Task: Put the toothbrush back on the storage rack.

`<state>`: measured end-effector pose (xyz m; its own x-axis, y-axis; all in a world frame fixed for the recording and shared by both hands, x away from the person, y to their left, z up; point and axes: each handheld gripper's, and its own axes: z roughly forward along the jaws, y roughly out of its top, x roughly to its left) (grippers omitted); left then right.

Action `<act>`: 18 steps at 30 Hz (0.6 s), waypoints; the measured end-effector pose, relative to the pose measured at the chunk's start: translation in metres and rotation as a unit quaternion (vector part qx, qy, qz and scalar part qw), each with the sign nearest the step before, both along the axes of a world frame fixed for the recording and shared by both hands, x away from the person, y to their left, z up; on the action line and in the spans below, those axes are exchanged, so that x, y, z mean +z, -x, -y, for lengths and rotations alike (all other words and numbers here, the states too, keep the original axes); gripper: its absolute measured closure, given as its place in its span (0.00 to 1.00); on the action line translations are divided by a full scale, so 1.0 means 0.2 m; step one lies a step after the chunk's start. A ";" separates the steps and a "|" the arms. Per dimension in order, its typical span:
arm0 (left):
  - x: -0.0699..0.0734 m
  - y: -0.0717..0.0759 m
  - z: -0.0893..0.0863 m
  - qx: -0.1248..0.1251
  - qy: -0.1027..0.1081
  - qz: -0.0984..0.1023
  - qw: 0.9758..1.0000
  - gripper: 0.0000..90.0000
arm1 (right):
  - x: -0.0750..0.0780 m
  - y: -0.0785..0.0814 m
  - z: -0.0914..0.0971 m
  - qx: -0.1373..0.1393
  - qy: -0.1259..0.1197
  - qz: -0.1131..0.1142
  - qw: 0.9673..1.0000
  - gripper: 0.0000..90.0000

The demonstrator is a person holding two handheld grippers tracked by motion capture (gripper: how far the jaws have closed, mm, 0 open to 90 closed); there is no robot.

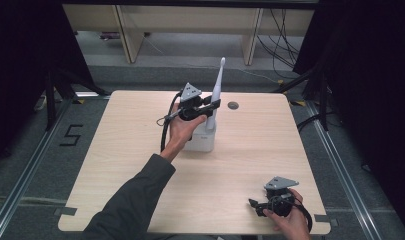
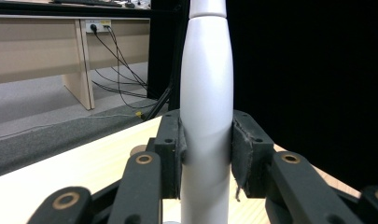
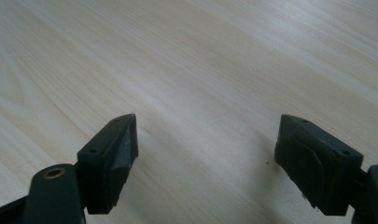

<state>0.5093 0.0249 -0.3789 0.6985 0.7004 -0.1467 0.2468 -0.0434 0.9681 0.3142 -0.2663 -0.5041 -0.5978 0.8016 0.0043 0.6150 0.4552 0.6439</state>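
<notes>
While the right gripper (image 1: 264, 206) idles with jaws apart over the table's (image 1: 250, 150) near right corner, the left gripper (image 1: 208, 106) clamps the toothbrush (image 1: 217, 90) upright over the white base (image 1: 200, 139) toward the far edge. Looks seated or nearly; letting go remains.

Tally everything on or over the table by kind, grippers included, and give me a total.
Electric toothbrush: 1
White base: 1
Grippers: 2, left gripper and right gripper
Total: 4
</notes>
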 end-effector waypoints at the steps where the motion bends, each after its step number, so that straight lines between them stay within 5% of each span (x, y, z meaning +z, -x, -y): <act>1: 0.00 0.00 0.00 0.001 0.000 0.000 1.000 0.74 | 0.00 0.00 0.00 0.000 0.000 0.000 1.000 0.24; 18: -0.08 -0.03 0.01 0.010 -0.001 -0.009 1.000 0.74 | 0.00 0.00 0.00 0.002 -0.001 0.002 1.000 0.24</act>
<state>0.5145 0.0223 -0.3946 0.6818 0.7145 -0.1572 0.2645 -0.0403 0.9636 0.3142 -0.2670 -0.5034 -0.6006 0.7996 0.0039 0.6113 0.4560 0.6469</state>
